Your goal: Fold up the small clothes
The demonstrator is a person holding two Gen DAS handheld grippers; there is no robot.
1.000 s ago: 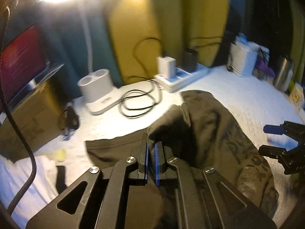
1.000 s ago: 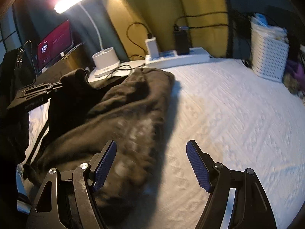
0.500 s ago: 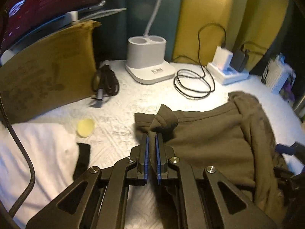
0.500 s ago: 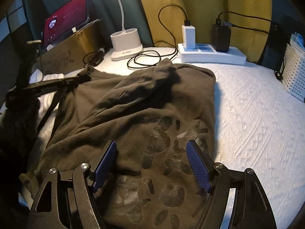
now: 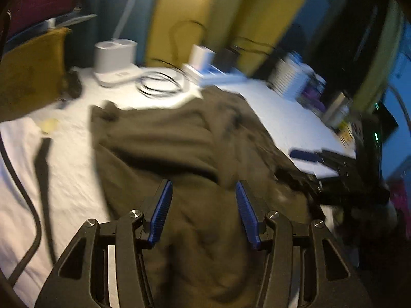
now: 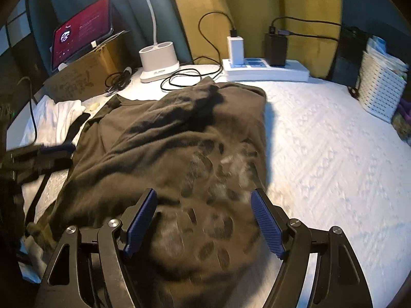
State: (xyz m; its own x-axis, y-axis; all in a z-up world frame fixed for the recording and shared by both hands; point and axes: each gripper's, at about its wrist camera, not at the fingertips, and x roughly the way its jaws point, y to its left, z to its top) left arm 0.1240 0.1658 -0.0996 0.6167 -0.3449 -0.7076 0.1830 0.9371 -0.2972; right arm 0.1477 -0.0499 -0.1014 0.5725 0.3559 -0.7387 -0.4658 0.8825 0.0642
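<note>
Opening our left gripper (image 5: 203, 213), we drop the shirt (image 6: 179, 138) flat under its fingers; right gripper (image 6: 203, 220) fingers stay wide, empty, ready.

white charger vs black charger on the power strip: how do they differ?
The white charger sits toward the left end of the power strip; the black charger sits to its right, near the middle. The white one looks narrower, the black one wider. The white one's cable loops up and left; the black one's runs off to the right. Both stand upright, plugged into the strip, each with a black cable on top.
</note>
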